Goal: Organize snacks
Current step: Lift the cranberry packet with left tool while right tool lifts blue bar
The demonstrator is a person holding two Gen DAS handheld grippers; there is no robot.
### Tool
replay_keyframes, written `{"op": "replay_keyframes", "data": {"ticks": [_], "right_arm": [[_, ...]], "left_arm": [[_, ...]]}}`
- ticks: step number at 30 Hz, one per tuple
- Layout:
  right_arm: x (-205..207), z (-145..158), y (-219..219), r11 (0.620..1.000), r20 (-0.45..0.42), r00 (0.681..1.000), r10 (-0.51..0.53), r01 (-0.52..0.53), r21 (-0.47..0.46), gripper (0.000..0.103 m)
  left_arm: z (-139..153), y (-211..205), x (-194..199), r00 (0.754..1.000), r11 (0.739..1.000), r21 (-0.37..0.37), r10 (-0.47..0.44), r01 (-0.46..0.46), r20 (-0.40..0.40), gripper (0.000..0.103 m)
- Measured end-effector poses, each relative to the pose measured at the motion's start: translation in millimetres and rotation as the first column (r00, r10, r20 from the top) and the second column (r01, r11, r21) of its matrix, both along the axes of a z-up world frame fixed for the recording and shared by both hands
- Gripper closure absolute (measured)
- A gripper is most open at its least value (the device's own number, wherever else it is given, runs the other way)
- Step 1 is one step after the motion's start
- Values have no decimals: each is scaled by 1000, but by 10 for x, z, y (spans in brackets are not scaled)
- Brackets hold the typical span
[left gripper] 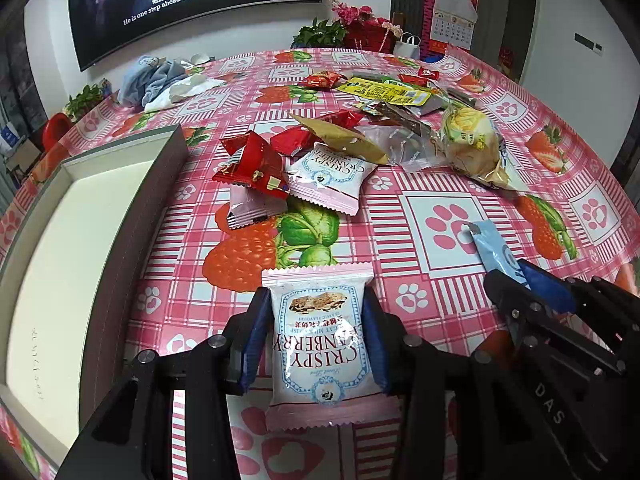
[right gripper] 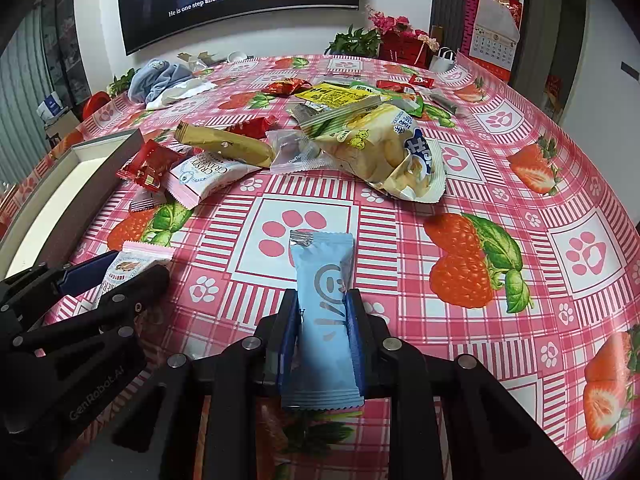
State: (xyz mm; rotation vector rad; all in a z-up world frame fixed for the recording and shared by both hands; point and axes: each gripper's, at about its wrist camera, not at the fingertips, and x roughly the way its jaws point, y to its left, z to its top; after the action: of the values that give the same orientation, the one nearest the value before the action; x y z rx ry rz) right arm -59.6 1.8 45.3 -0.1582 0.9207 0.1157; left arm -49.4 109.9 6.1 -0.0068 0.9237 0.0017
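Note:
My left gripper (left gripper: pixel 316 308) is shut on a pink and white Crispy Cranberry packet (left gripper: pixel 320 344), its blue pads pressing both long sides. My right gripper (right gripper: pixel 322 300) is shut on a light blue snack bar (right gripper: pixel 326 320), held lengthwise between its pads. Each gripper shows in the other's view: the right gripper (left gripper: pixel 516 280) at the right edge with the blue bar (left gripper: pixel 494 246), the left gripper (right gripper: pixel 120 268) at the left edge with the pink packet (right gripper: pixel 132 264). A second Crispy Cranberry packet (left gripper: pixel 328 178) lies in the snack pile ahead.
An open box with a white inside (left gripper: pixel 80 240) stands on the left of the table. The pile holds red packets (left gripper: pixel 256 164), a golden wrapper (left gripper: pixel 340 136), a clear bag of yellow puffs (right gripper: pixel 384 148) and yellow-green packs (left gripper: pixel 388 92). Crumpled cloth (left gripper: pixel 156 80) and plants sit at the far edge.

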Motion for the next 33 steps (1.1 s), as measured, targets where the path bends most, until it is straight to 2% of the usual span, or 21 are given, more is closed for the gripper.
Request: {"op": "replay_keyframes", "data": {"ticks": [26, 33], "right_arm": [[-6, 3, -51, 998, -6, 1000, 22, -22, 66, 78], [-6, -6, 0, 998, -9, 999, 48, -47, 41, 78]], "left_arm": [[16, 1, -37, 1000, 1000, 2, 8, -8, 3, 55], [7, -18, -22, 1000, 1000, 5, 17, -17, 3, 55]]}}
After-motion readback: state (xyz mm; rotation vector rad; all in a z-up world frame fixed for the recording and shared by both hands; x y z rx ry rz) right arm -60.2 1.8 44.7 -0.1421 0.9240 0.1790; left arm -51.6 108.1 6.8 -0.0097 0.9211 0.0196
